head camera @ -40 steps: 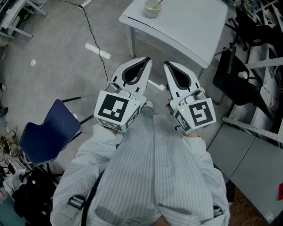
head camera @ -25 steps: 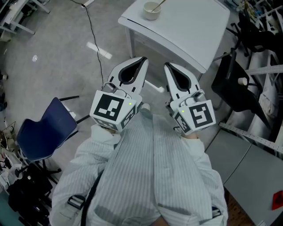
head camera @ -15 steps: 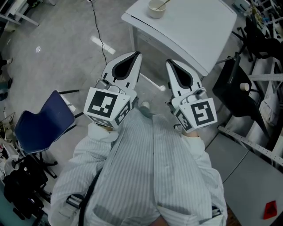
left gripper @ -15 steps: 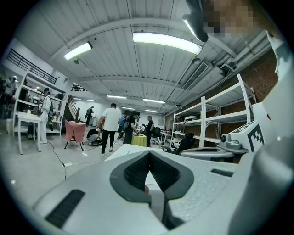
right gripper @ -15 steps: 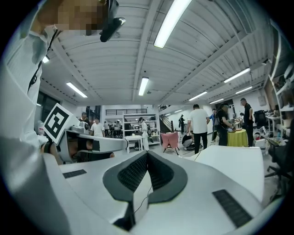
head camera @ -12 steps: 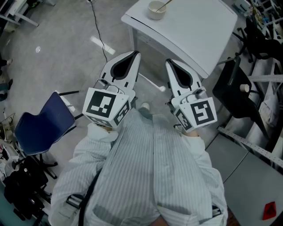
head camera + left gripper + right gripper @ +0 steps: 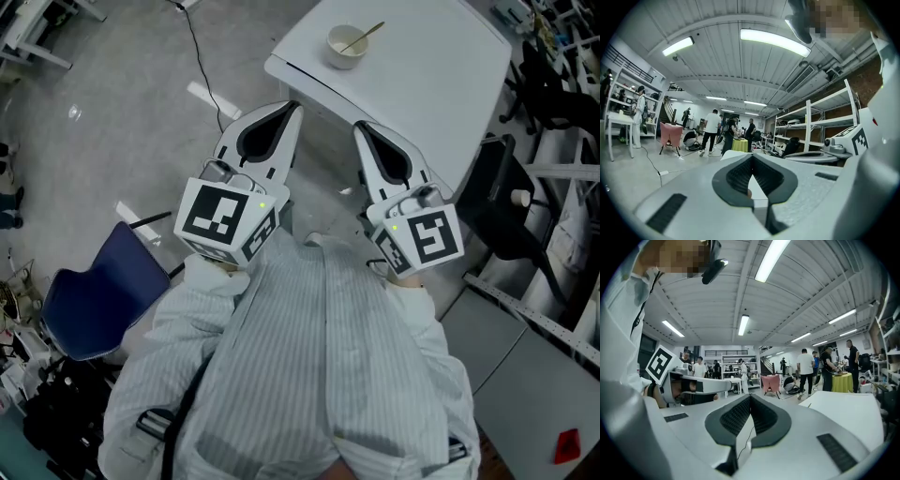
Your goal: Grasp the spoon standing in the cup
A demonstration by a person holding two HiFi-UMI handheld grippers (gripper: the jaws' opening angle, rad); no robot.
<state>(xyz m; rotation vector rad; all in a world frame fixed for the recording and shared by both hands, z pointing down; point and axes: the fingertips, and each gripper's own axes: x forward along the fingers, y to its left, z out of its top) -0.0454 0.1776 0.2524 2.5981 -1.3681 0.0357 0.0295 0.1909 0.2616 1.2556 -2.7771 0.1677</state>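
Grey concrete floor [image 7: 112, 122] spreads below, with a blue chair [image 7: 94, 291] at the far left and a black cable [image 7: 200, 66] trailing across the floor just past it. Next comes the left gripper [image 7: 292, 107], held out level from a striped sleeve [image 7: 202, 309], its jaws pressed together with nothing between them. Beyond both grippers, on the white table [image 7: 441, 84] near its left edge, sits the cup [image 7: 343, 49]. The spoon [image 7: 364, 35] leans in it with its handle slanting up to the right over the rim, well apart from either gripper. The right gripper [image 7: 359, 127], just beside the left one, is likewise closed tight and empty. A black chair [image 7: 502, 202] stands right of the table
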